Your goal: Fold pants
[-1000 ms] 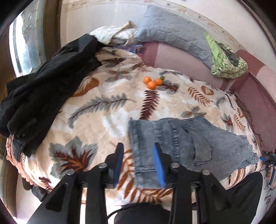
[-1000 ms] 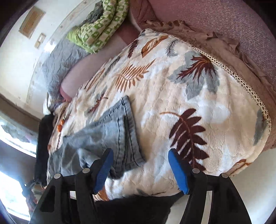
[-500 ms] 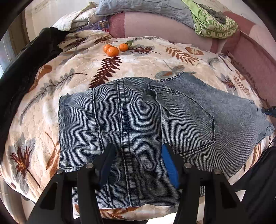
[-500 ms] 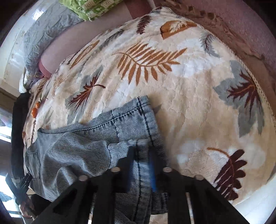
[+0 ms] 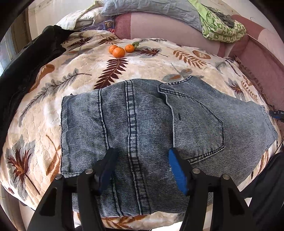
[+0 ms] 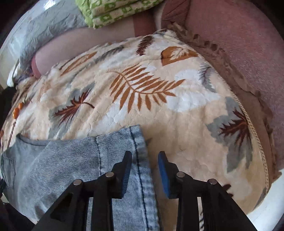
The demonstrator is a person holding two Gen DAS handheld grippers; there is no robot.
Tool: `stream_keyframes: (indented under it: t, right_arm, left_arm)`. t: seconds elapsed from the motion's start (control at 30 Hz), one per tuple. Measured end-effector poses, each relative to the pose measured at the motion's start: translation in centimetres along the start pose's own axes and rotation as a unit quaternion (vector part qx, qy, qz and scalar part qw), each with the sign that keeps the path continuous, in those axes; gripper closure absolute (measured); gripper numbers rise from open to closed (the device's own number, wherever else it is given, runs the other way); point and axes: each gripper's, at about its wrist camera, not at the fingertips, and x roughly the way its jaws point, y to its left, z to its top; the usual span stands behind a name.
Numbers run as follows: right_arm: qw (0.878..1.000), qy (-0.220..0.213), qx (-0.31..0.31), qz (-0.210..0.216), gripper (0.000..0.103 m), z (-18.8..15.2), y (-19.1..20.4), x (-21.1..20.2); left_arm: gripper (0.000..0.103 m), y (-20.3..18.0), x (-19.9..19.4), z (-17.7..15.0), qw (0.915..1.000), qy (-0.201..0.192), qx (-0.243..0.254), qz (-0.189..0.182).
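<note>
The pants (image 5: pixel 142 124) lie folded and flat on the leaf-print blanket (image 5: pixel 53 115) that covers the bed, near its front edge, with a stitched seam running up the middle and a back pocket showing to the right of it. In your right wrist view the same pants (image 6: pixel 71 168) end in a hemmed edge that runs up between the jaws.

Your left gripper (image 5: pixel 142 158) hangs over the denim with its jaws parted wide. They have just been opening, and they straddle the central seam without pinching any cloth. Your right gripper (image 6: pixel 144 160) has its jaws partly apart. They too have just been opening, with the hem of the pants lying between them; the pads do not press on it, so nothing is held.

Farther back on the blanket sit three oranges (image 5: pixel 119 50), well apart from the pants. A black garment (image 5: pixel 26 62) is heaped along the left side of the bed. Behind that, a grey quilted pillow (image 5: pixel 150 8) and a folded green-patterned cloth (image 5: pixel 221 28) rest on the pink backrest (image 5: pixel 168 30).
</note>
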Motion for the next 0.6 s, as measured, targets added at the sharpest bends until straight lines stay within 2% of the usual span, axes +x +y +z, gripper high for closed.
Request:
stream_keyframes:
  t: [0.03, 0.07, 0.17, 0.2, 0.27, 0.3, 0.37, 0.43, 0.5, 0.53, 0.6]
  right_arm:
    - [1.0, -0.009, 0.006, 0.02, 0.063, -0.4, 0.1, -1.5]
    - [0.999, -0.01, 0.006, 0.047, 0.056, -0.9, 0.5, -2.8]
    - [0.99, 0.026, -0.008, 0.138, 0.037, -2.9, 2.1, -4.4]
    - [0.988, 0.053, -0.007, 0.148, 0.036, -3.7, 2.3, -3.6]
    - [0.984, 0.136, 0.004, 0.114, 0.036, -5.7, 1.7, 0.0]
    - [0.982, 0.149, 0.017, 0.115, 0.038, -6.5, 1.1, 1.1]
    - [0.985, 0.134, 0.028, 0.105, 0.039, -5.9, 1.2, -0.1]
    - [0.991, 0.103, -0.006, 0.085, 0.039, -4.8, 3.4, -2.2]
    - [0.99, 0.083, -0.049, 0.101, 0.039, -3.7, 6.7, -3.7]
    - [0.988, 0.077, -0.066, 0.118, 0.039, -3.2, 8.6, -4.1]
    - [0.98, 0.074, -0.106, 0.151, 0.039, -1.9, 13.2, -4.1]
  left_arm:
    - [0.039, 0.0, 0.0, 0.0, 1.0, 0.0, -0.001, -0.001]
    - [0.039, 0.0, 0.1, 0.1, 1.0, 0.0, -0.003, -0.001]
    - [0.038, -0.1, 0.1, 0.2, 1.0, -0.001, -0.008, 0.003]
    - [0.038, -0.1, 0.1, 0.2, 1.0, -0.001, -0.009, 0.004]
    - [0.038, -0.1, 0.0, 0.2, 0.9999, -0.001, -0.011, 0.005]
    - [0.038, -0.1, -0.1, 0.2, 0.9999, 0.001, -0.012, 0.007]
    - [0.038, -0.3, -0.7, 0.3, 0.9997, -0.007, -0.013, 0.019]
    - [0.038, -1.1, -2.2, 0.5, 0.9986, -0.043, -0.007, 0.028]
    - [0.038, -2.1, -3.3, 0.8, 0.9965, -0.078, 0.007, 0.027]
    - [0.034, -2.5, -3.4, 0.9, 0.9959, -0.085, 0.012, 0.026]
    - [0.031, -2.7, -2.3, 0.8, 0.9966, -0.076, 0.014, 0.029]
